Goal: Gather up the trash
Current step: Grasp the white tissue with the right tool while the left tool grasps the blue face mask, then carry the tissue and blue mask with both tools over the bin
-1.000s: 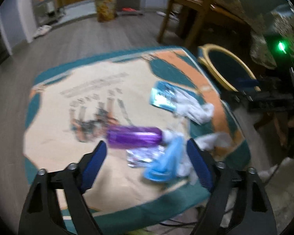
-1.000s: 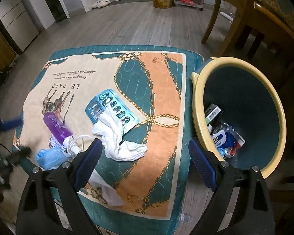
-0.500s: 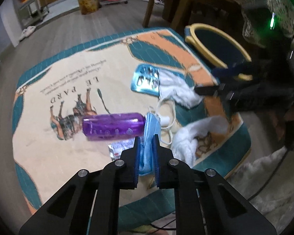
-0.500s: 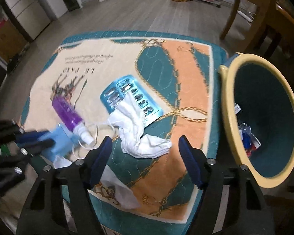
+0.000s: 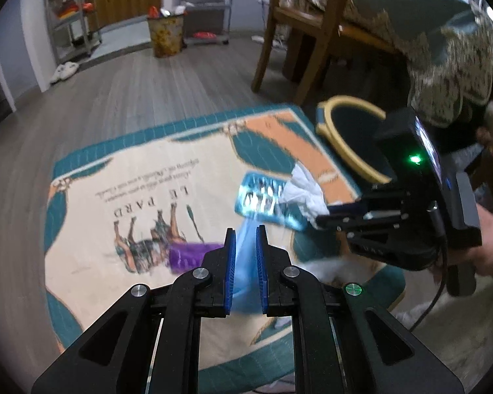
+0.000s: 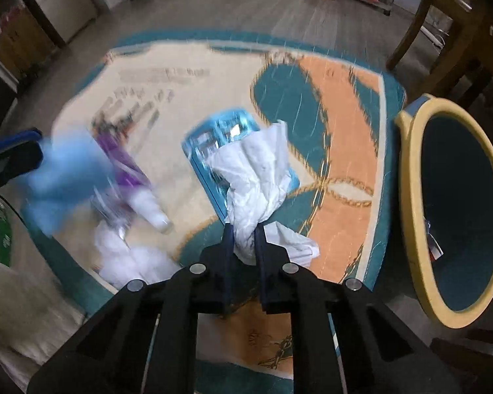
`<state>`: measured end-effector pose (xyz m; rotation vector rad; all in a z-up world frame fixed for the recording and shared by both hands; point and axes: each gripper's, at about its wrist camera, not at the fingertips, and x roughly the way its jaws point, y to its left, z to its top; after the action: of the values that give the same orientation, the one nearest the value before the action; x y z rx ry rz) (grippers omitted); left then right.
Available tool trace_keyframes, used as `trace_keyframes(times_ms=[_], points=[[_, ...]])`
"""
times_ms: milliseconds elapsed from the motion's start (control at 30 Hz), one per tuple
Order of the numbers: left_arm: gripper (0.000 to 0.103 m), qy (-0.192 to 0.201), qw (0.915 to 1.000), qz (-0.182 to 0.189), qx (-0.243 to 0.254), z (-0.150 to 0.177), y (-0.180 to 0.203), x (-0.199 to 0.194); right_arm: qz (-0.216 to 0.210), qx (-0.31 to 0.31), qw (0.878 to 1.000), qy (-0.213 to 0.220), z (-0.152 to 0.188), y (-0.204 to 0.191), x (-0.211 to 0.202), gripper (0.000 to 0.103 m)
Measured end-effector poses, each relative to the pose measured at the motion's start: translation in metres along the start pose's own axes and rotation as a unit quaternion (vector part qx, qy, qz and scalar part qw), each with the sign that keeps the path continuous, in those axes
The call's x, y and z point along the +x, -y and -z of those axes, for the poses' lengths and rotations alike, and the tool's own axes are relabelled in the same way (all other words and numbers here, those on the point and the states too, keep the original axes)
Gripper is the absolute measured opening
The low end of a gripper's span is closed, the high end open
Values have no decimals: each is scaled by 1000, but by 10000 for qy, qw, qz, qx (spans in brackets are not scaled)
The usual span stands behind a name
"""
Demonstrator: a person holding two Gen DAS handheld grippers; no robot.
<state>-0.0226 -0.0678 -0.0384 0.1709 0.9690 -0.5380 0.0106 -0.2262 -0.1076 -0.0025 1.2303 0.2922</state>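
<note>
Left wrist view: my left tongs [image 5: 245, 264] are clenched on a crumpled light-blue face mask [image 5: 246, 275] above the printed teal-and-cream cloth [image 5: 92, 229]; its loose end could snag. Right wrist view: my right tongs [image 6: 244, 251] grip a crumpled white tissue [image 6: 256, 177] lying across a blue blister pack [image 6: 213, 138], which may drag along before reaching the yellow-rimmed teal bin [image 6: 410, 197] at right.

Dim indoor light, heavy motion blur mid-frame, fisheye bending w/ dark vignette at edges

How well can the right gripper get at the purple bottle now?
Probably not yet: the right gripper is shut on a tissue, and the blue mask hangs partly over the bottle.
</note>
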Motion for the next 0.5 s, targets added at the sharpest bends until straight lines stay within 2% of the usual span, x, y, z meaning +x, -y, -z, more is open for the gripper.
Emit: trace_keyframes(times_ms=[133,267,333,433,500], points=[[10,123,9999,-29,-59,-5,-6,-5,-110,140,9994,302,-6,6,-21,12],[11,-112,9999,-54,-63,2,-11,4,-181,341,9978,538,-10,13,-40,12],[16,-362,9993,-127,12,9,-13,17,-215,389,9969,641,-12,14,-48,12],[32,-748,9970,-176,28,22,-15,35,-266,456,9961,706,-14,16,-51,12],[49,-945,9954,-152,24,29,-15,42,-261,448,9962,696,-15,15,-49,12]])
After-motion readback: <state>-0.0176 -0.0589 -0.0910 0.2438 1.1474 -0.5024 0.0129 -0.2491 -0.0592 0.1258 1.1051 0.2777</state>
